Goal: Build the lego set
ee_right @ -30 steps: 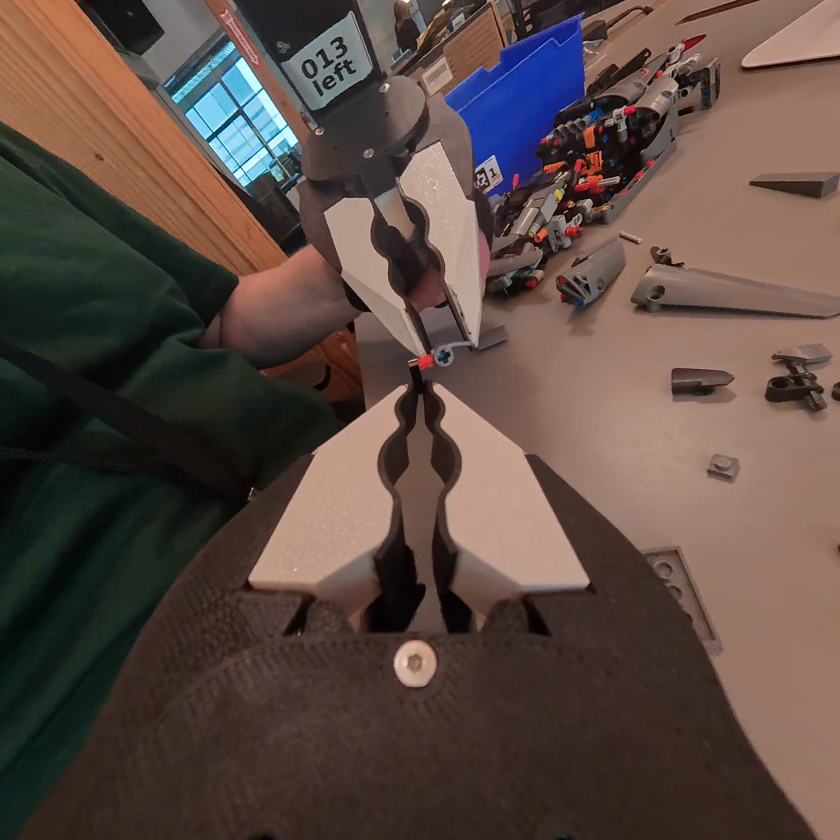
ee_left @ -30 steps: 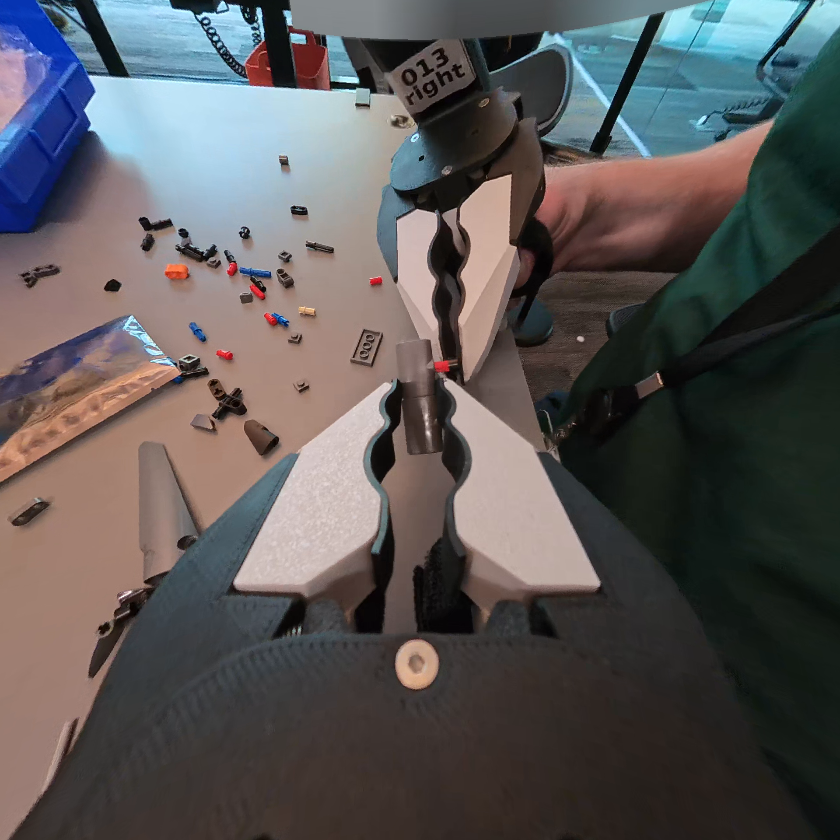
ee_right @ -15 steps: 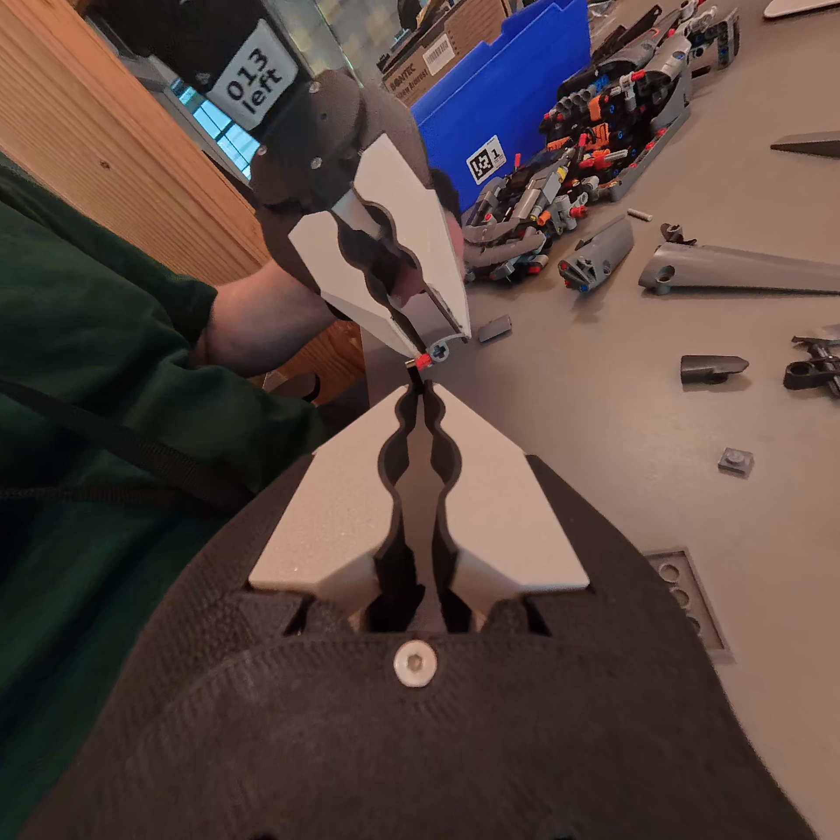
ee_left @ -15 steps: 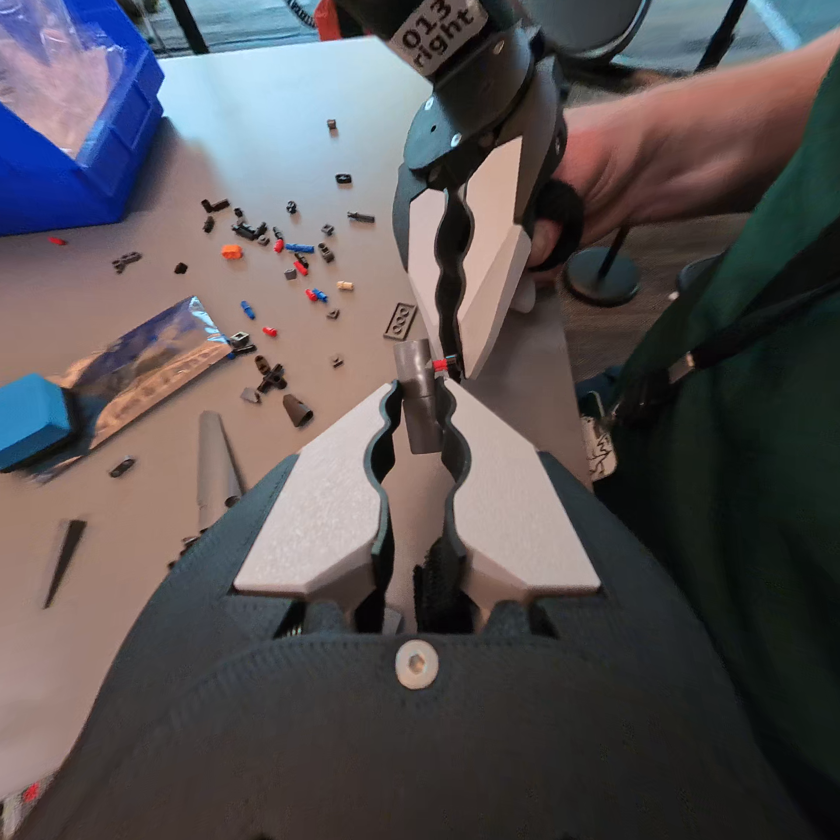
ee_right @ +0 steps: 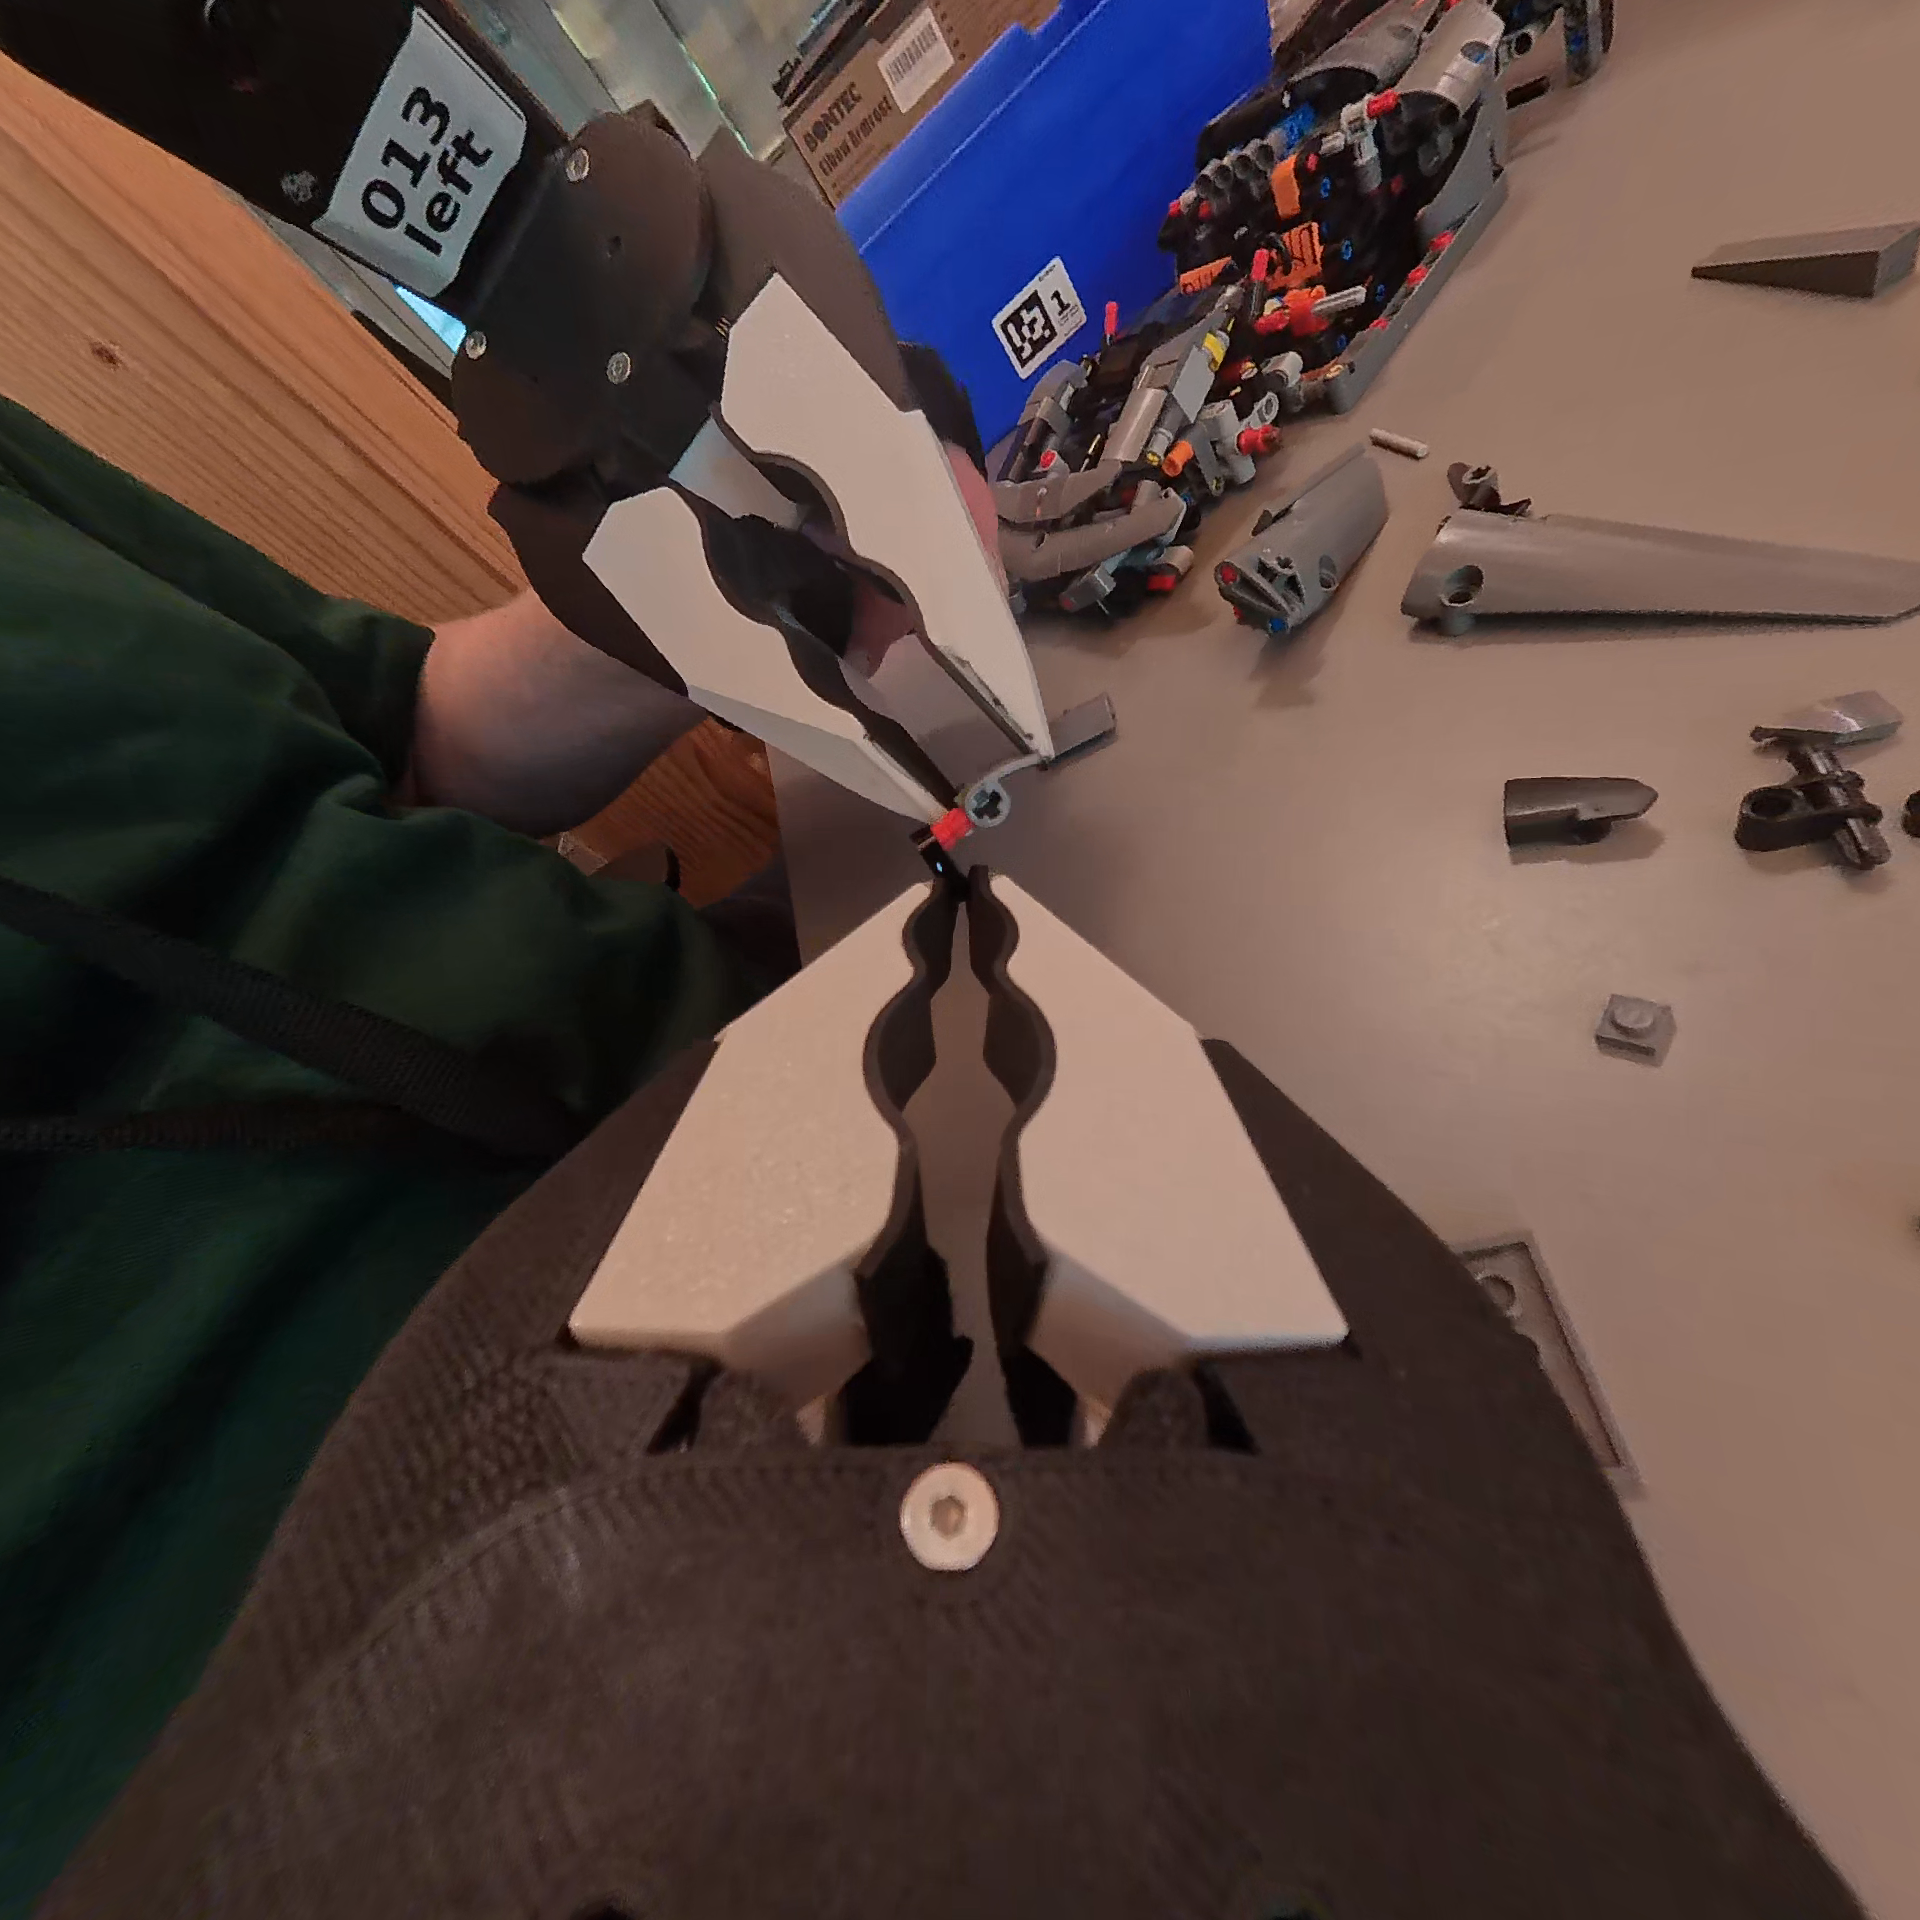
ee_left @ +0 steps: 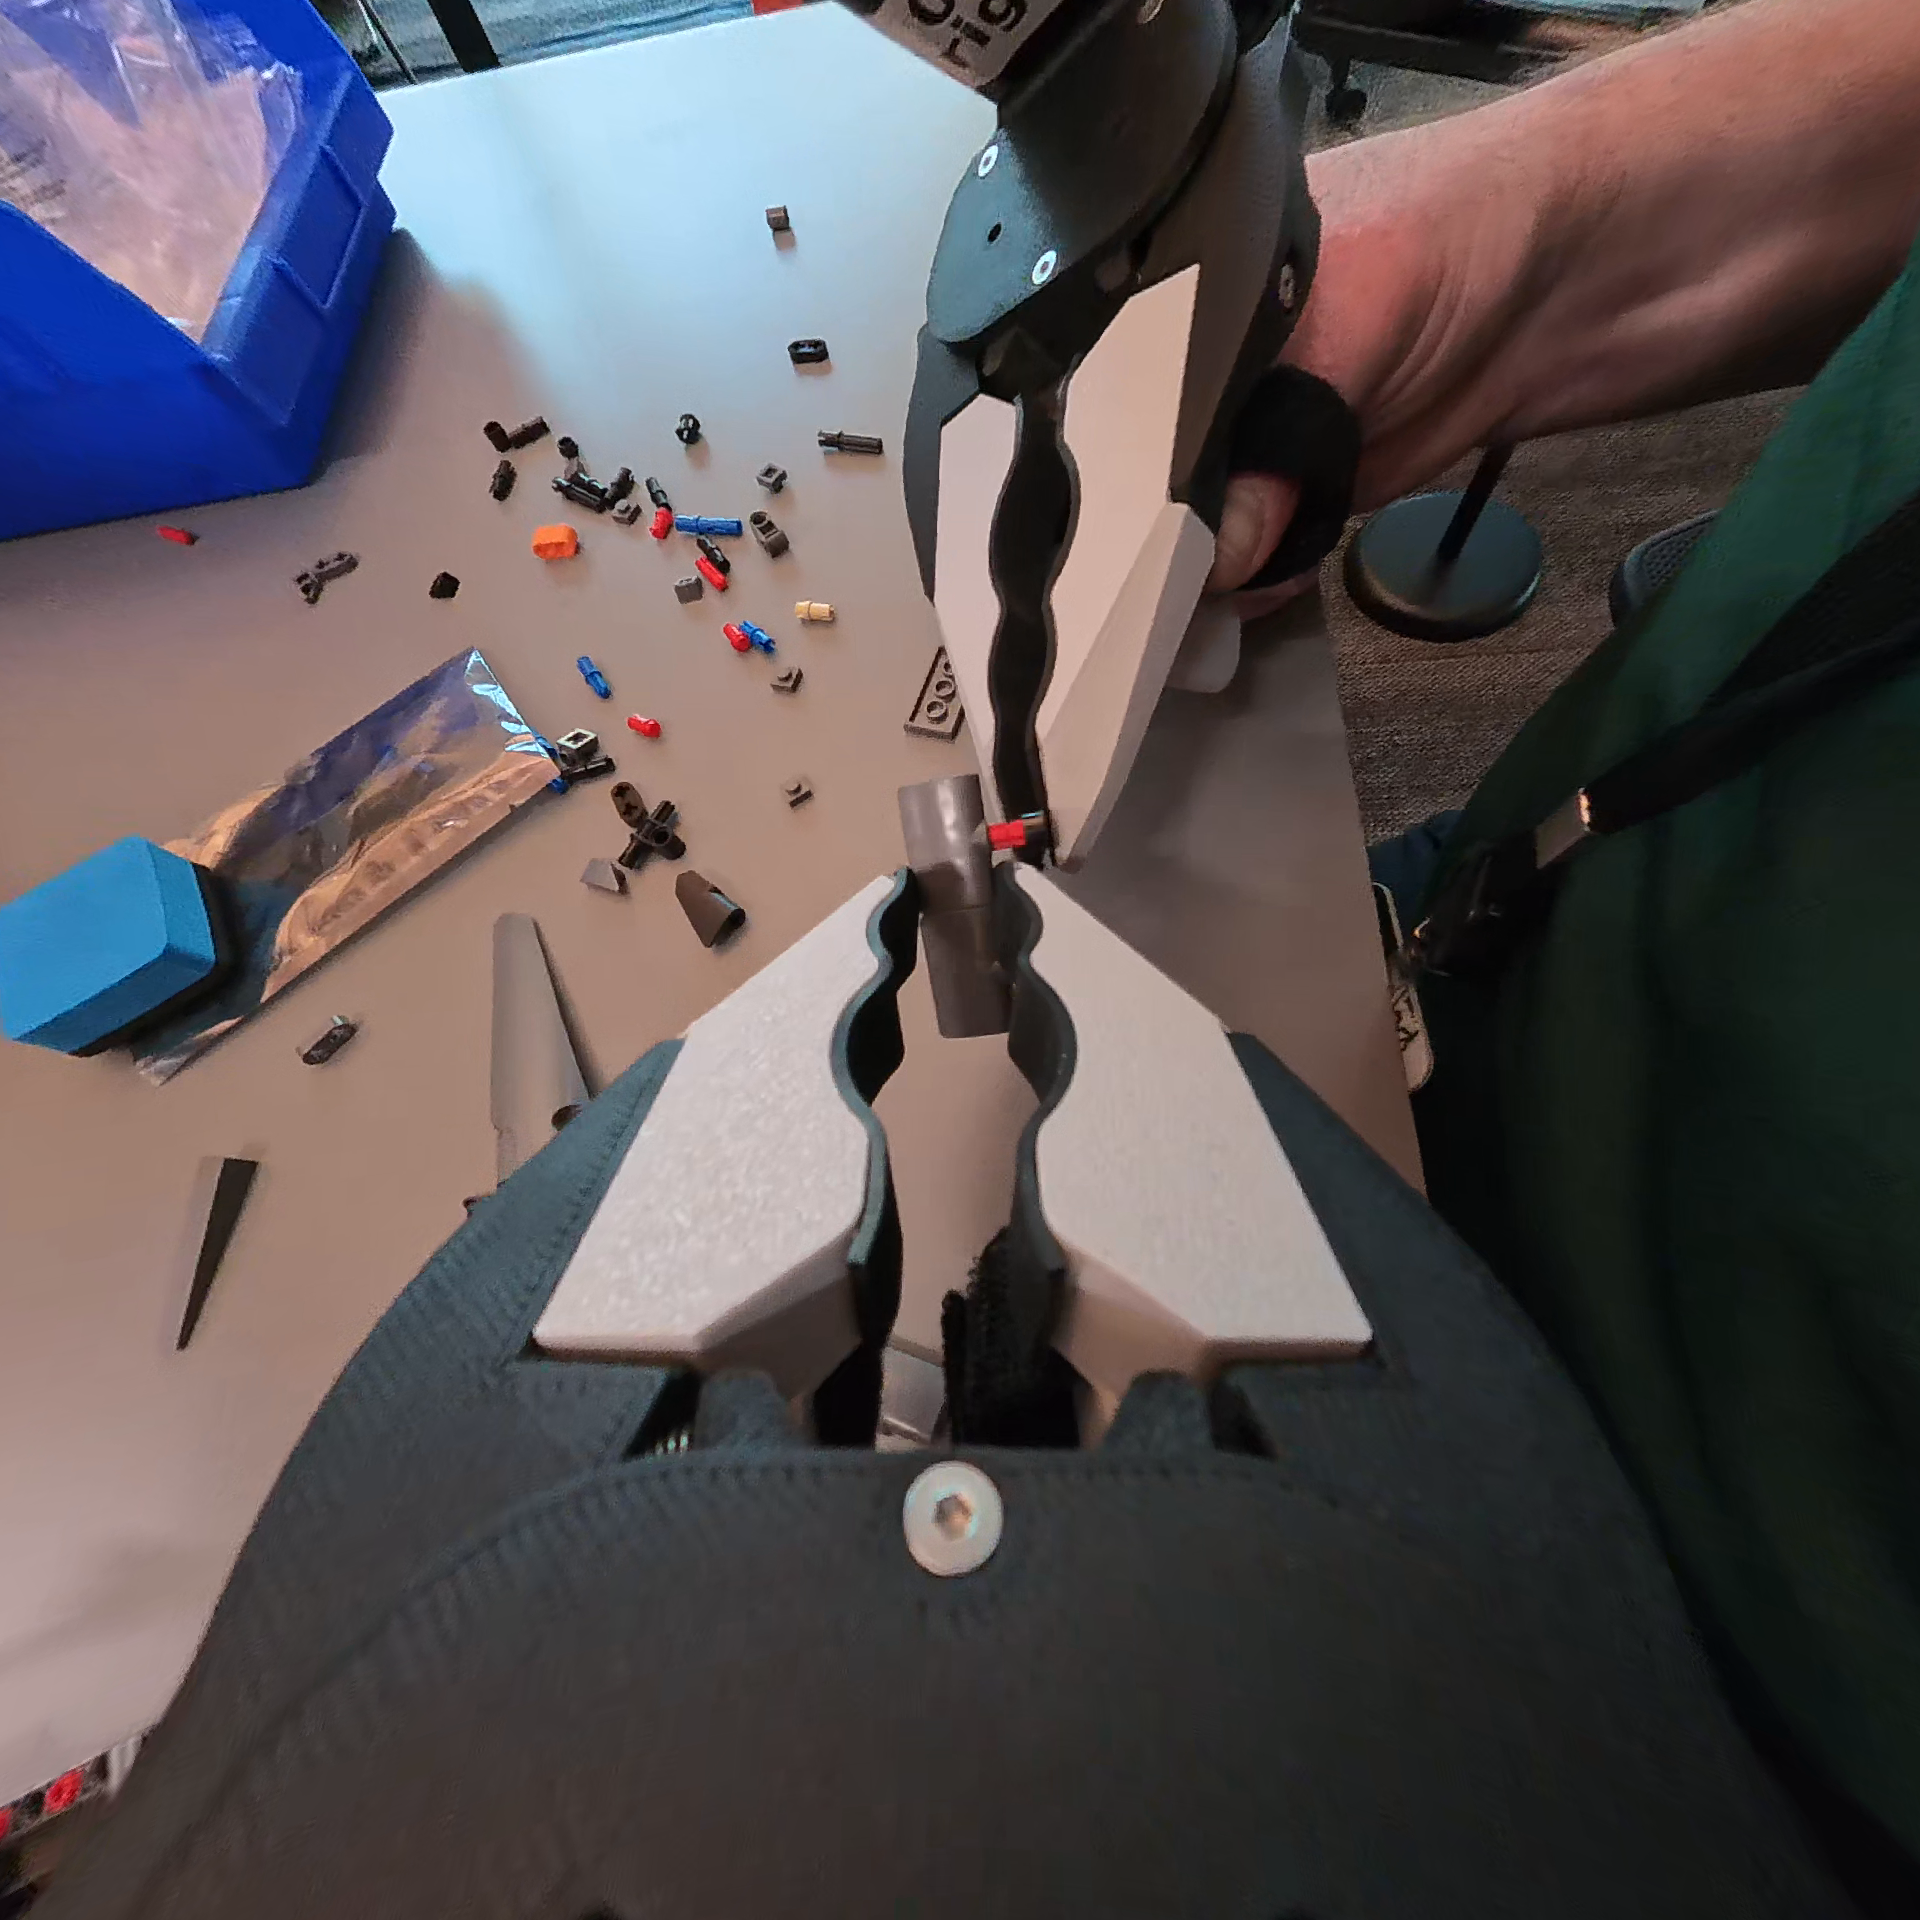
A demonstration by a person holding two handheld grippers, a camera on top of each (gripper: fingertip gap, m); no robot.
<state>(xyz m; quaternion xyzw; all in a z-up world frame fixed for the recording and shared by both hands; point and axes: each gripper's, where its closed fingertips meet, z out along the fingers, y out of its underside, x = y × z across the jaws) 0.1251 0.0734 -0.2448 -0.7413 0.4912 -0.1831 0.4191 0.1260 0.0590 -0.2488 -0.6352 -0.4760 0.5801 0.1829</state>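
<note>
My left gripper [ee_left: 954, 894] is shut on a dark grey tube-shaped connector [ee_left: 954, 904] and holds it upright above the table's near edge. My right gripper [ee_right: 954, 885] is shut on a small red and black pin [ee_right: 948, 831]. The pin's red end [ee_left: 1004, 833] touches the side of the connector's top. In the right wrist view the connector's end [ee_right: 987, 802] shows at the tip of the left gripper [ee_right: 977, 774]. In the left wrist view the right gripper [ee_left: 1034, 831] comes down from above right.
Loose small pins and pieces [ee_left: 665, 540] lie scattered on the grey table [ee_left: 312, 1195]. A blue bin [ee_left: 156, 312], a foil bag [ee_left: 353, 821] and a blue block [ee_left: 99, 940] lie left. A partly built model [ee_right: 1299, 291] and grey wing pieces [ee_right: 1642, 582] lie far right. Left tips and right tips are each some 25 centimeters from the blue block [ee_left: 99, 940].
Both grippers have stayed together at pin and connector while tilting; the views swung, so the table shifted and a blue block came into view at left.
</note>
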